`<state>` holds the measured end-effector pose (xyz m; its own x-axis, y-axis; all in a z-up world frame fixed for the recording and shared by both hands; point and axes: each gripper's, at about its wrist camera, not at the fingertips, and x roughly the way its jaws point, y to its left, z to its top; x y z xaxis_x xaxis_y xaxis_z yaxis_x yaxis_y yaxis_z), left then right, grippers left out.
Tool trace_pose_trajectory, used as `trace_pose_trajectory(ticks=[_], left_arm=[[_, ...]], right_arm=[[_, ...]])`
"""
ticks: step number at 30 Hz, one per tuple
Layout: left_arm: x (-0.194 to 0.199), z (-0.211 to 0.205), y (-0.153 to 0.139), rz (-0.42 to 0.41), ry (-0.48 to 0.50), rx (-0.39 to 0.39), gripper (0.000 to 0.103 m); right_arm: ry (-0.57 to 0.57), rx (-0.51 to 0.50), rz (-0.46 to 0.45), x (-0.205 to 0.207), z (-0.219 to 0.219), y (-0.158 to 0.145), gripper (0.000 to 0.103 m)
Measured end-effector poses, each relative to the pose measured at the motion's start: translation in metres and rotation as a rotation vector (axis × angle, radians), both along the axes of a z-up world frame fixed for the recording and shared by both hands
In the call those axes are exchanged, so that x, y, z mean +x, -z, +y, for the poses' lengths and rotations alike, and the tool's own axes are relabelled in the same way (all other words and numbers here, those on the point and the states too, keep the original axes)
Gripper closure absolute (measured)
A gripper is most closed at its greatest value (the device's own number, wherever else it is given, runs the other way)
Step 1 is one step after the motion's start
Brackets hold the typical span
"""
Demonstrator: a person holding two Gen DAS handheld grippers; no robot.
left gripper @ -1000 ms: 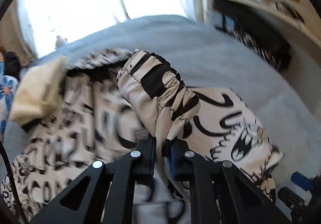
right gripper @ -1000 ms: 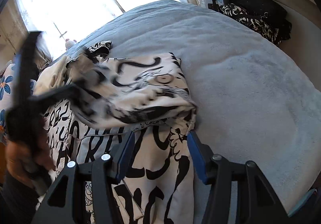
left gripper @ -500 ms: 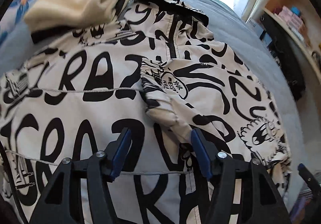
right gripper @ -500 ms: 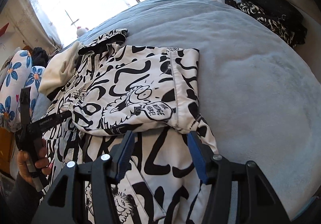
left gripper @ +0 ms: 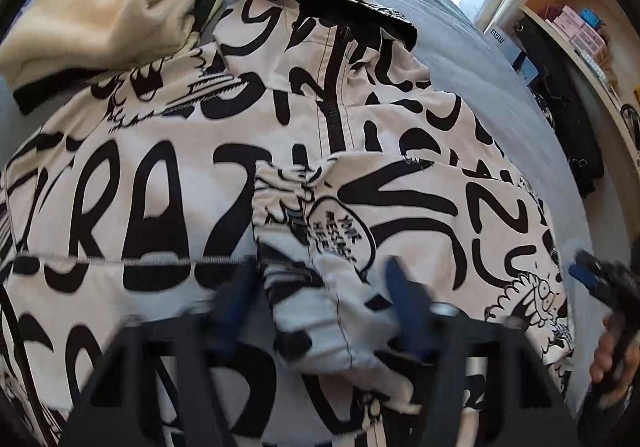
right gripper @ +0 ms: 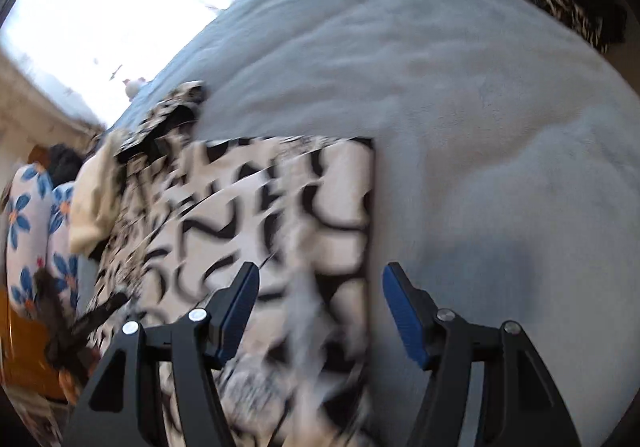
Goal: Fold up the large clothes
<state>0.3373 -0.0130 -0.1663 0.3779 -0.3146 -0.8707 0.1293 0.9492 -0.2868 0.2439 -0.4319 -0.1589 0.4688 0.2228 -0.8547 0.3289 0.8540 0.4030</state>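
left wrist view: we see the black-and-white printed jacket (left gripper: 168,175) lying spread on the grey bed (left gripper: 472,59), its folded-in sleeve (left gripper: 344,311) running between the blue pads of our left hand-held gripper (left gripper: 320,295). its jaws have just been closing, yet stand apart beside the cuff, not pinching. in the right wrist view our right hand-held gripper (right gripper: 320,311) is spread, jaws just opening, over the jacket's right edge, empty. a cream garment (left gripper: 108,11) lies by the collar.
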Motion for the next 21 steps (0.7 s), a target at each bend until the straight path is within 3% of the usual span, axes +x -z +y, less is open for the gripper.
trace_pose_trajectory(ticks=[1, 3, 4, 6, 7, 10, 14, 16, 19, 21], left_arm=[[0.003, 0.001, 0.000, 0.003, -0.007, 0.013, 0.066], [0.006, 0.004, -0.002, -0.007, -0.018, 0.027, 0.086], [0.008, 0.006, -0.005, -0.022, -0.019, 0.025, 0.087], [0.009, 0.007, -0.012, -0.062, -0.012, 0.037, 0.090], [0.008, 0.007, -0.017, -0.093, -0.005, 0.049, 0.090], [0.001, 0.001, -0.026, -0.205, 0.022, 0.134, 0.091], [0.005, -0.006, 0.004, -0.155, 0.059, 0.228, 0.088], [0.003, -0.007, 0.007, -0.149, 0.059, 0.254, 0.084], [-0.004, 0.004, -0.006, -0.150, 0.038, 0.227, 0.079], [-0.011, 0.011, -0.019, -0.190, 0.003, 0.250, 0.074]], right_arm=[[0.005, -0.001, 0.023, 0.009, -0.003, 0.008, 0.039], [-0.002, 0.039, 0.042, 0.024, -0.006, 0.024, 0.039], [-0.006, 0.046, 0.038, 0.028, -0.005, 0.028, 0.042], [-0.048, -0.038, 0.038, 0.038, 0.006, 0.029, 0.090], [-0.070, -0.089, 0.044, 0.041, 0.012, 0.025, 0.100], [-0.079, -0.198, -0.036, 0.037, 0.020, 0.009, 0.100], [-0.095, -0.262, 0.034, 0.039, 0.024, 0.031, 0.097], [-0.065, -0.239, 0.054, 0.036, 0.020, 0.020, 0.089], [-0.037, -0.243, 0.025, 0.021, 0.021, -0.004, 0.087], [-0.029, -0.276, -0.014, 0.006, 0.028, -0.024, 0.076]])
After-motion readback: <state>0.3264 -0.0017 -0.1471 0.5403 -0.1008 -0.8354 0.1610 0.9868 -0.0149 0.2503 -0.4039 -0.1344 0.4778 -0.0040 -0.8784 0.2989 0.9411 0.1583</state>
